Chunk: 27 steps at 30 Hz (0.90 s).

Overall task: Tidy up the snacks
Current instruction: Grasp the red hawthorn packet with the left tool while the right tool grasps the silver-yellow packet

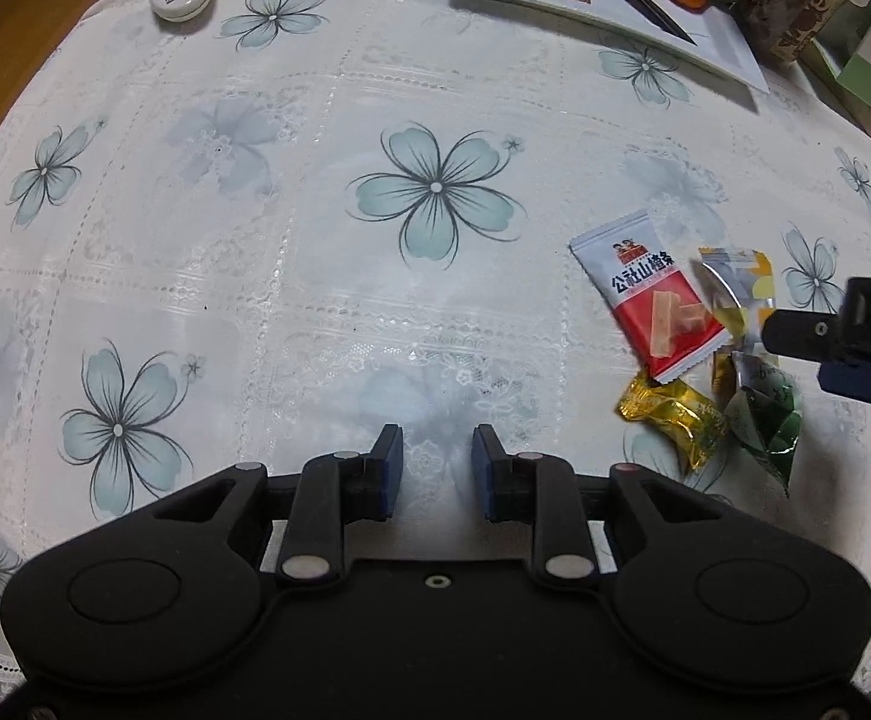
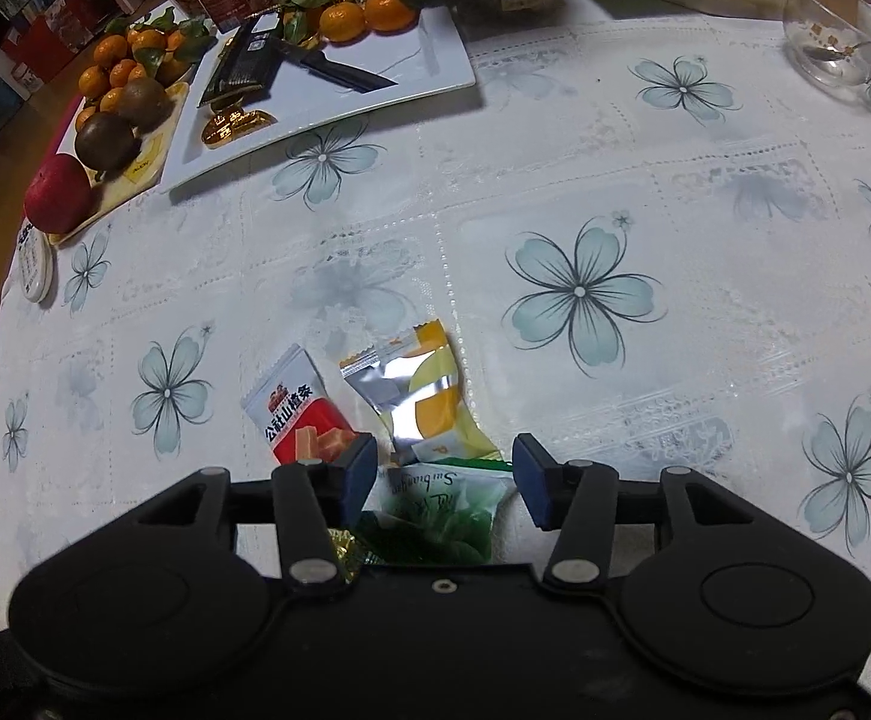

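The snacks sit as a small loose heap on the flowered tablecloth (image 1: 327, 276), at the right middle of the left wrist view and at the lower centre of the right wrist view. The red-and-white haw-strip packet (image 2: 294, 414) lies flat at the left of the heap, the silver-and-yellow packet (image 2: 417, 396) just beside it on the right, their edges touching or overlapping. Below them, nearest the right camera, lies the green packet (image 2: 441, 516), and a gold-wrapped candy (image 1: 669, 417) rests at the heap's lower left.

The right gripper (image 2: 444, 474) points steeply down over the heap with its jaws apart; the green packet lies in the gap, but the pads do not press on it, so it looks poised to take that piece first, probably because it is the nearest. The left gripper (image 1: 437, 474) hangs over bare cloth at the bottom centre of its view, jaws a little apart with nothing between them, apparently kept clear of the heap.

The white tray (image 2: 435, 78) at the upper left of the right view already holds gold candies, tangerines and a black knife, so it seems the likely destination.

The gold candy is mostly hidden behind the right gripper's body in the right view. The green packet's lower end is cut off by that body too. In the left view the right gripper is cropped by the right edge of the frame.
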### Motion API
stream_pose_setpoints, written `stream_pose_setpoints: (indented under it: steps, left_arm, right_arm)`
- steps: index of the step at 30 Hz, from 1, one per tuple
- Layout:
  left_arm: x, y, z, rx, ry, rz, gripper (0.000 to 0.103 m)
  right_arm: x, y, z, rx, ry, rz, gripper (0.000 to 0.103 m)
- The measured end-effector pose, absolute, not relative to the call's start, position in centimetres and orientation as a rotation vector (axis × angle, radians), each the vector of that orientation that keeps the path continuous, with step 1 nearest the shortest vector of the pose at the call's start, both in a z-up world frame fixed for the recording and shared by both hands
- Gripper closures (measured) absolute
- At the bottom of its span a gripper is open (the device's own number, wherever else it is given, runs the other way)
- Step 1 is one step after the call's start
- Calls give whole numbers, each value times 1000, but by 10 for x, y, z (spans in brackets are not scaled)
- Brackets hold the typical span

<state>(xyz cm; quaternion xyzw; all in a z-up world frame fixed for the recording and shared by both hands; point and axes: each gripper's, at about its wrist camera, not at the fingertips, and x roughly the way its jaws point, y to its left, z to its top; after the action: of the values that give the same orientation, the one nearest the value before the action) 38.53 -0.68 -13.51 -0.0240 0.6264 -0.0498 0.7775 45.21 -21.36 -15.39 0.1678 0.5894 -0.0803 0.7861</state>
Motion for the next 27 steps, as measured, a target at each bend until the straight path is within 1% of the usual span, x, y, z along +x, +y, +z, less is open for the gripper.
stream_pose_setpoints:
  steps: [5, 6, 7, 13, 14, 17, 19, 21, 23, 27]
  left_arm:
    - [384, -5, -135, -70, 1369, -128, 65]
    - [384, -5, -134, -76, 1368, -134, 61]
    - [383, -4, -134, -81, 1369, -139, 60]
    - [384, -1, -133, -104, 1374, -148, 58]
    - [385, -1, -133, -106, 1375, -149, 58]
    - [385, -1, -133, -110, 1376, -152, 58]
    - [385, 0, -133, -115, 1377, -154, 57]
    - [385, 2, -133, -121, 1377, -159, 56]
    - [386, 2, -133, -133, 1376, -167, 53]
    - [385, 1, -133, -127, 1369, -171, 52]
  right_arm:
    - [461, -201, -166, 293, 1283, -197, 49]
    - [463, -198, -169, 274, 1286, -205, 49]
    - [465, -196, -171, 258, 1288, -211, 49]
    - [474, -189, -183, 203, 1307, -227, 48]
    - [475, -187, -184, 194, 1302, -226, 49]
    - [477, -183, -185, 169, 1304, -228, 50]
    - [475, -183, -184, 160, 1302, -225, 54]
    - [472, -184, -183, 147, 1296, -223, 67]
    - [469, -191, -182, 161, 1299, -219, 68]
    - [461, -217, -179, 232, 1314, -242, 69]
